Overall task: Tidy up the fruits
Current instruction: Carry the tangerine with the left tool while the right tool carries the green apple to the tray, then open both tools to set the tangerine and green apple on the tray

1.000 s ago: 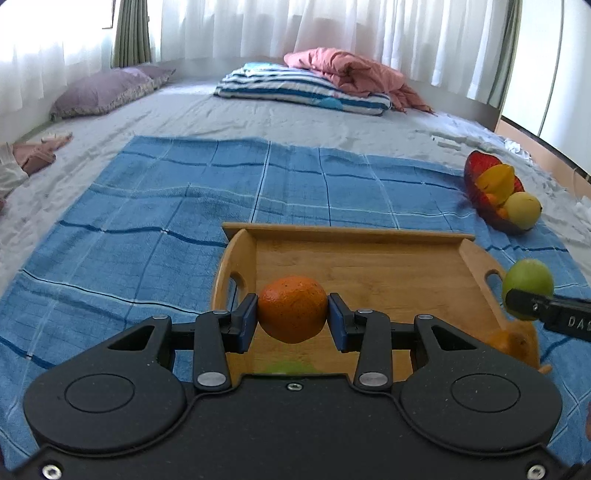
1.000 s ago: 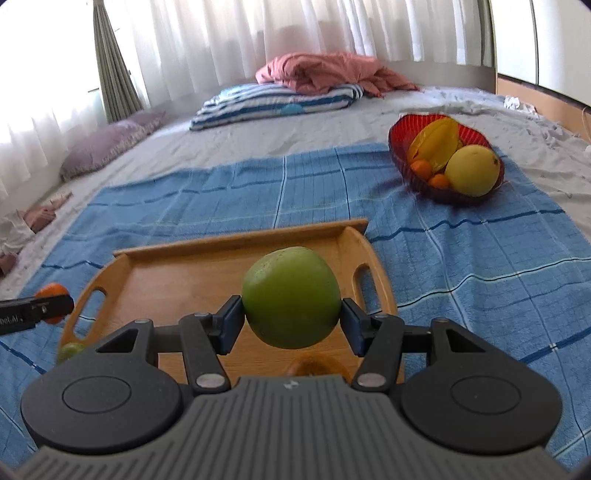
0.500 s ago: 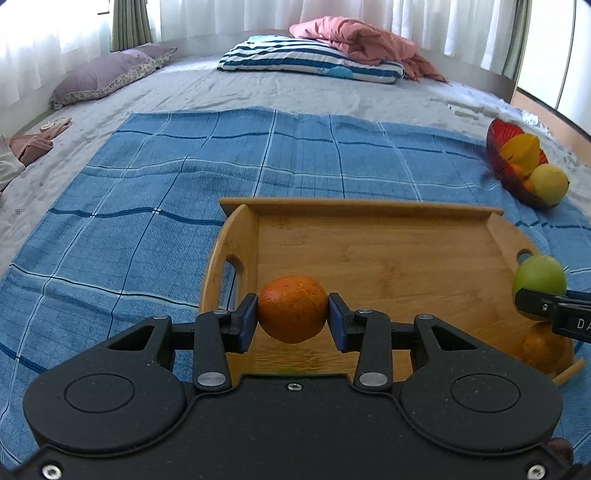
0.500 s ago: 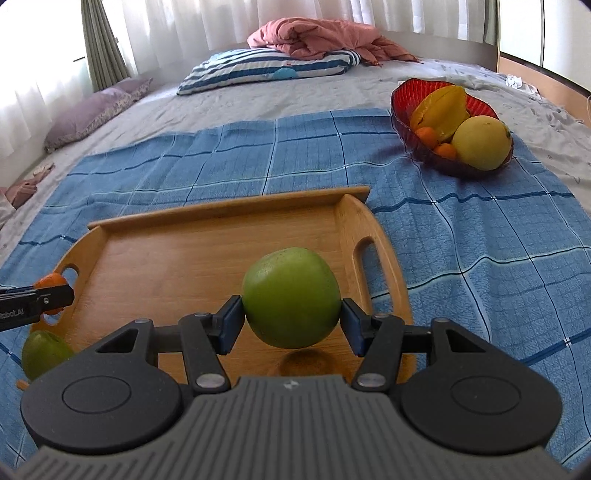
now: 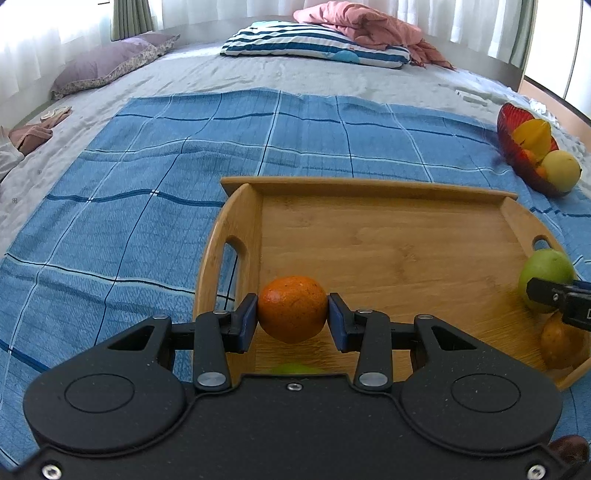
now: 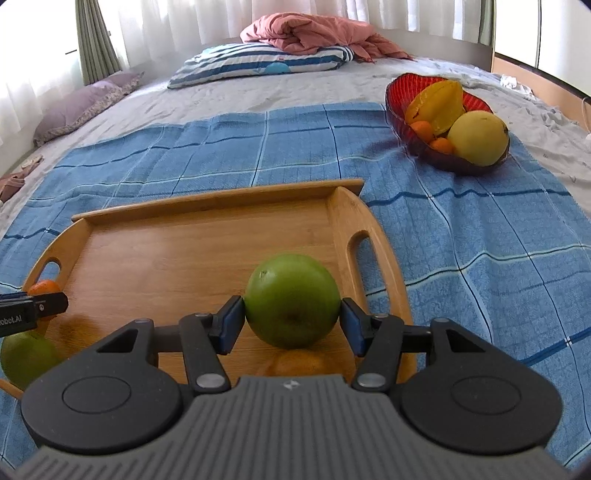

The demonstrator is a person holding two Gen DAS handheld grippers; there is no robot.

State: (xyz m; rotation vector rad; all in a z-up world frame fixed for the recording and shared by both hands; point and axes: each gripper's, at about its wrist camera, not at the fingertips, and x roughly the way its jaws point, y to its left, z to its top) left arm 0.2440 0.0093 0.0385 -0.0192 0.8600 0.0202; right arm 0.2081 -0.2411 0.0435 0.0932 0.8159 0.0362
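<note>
My left gripper [image 5: 291,317] is shut on an orange [image 5: 292,308], held low over the near left corner of the wooden tray [image 5: 369,186]. My right gripper [image 6: 291,317] is shut on a green apple [image 6: 291,299], held low over the tray's [image 6: 221,199] near right side. A second green fruit [image 6: 27,356] lies on the tray under the left gripper. An orange-brown fruit [image 5: 561,345] lies on the tray under the right gripper. The red bowl [image 6: 397,107] holds a starfruit, a yellow fruit and small oranges.
The tray rests on a blue checked cloth [image 5: 147,206] spread over a grey bed. A striped pillow [image 6: 266,62] and a pink blanket [image 6: 314,33] lie at the far end. A purple pillow [image 5: 107,62] lies far left. Curtains hang behind.
Both grippers have come down closer to the tray while holding their fruits. The tray looks larger and nearer in both views.
</note>
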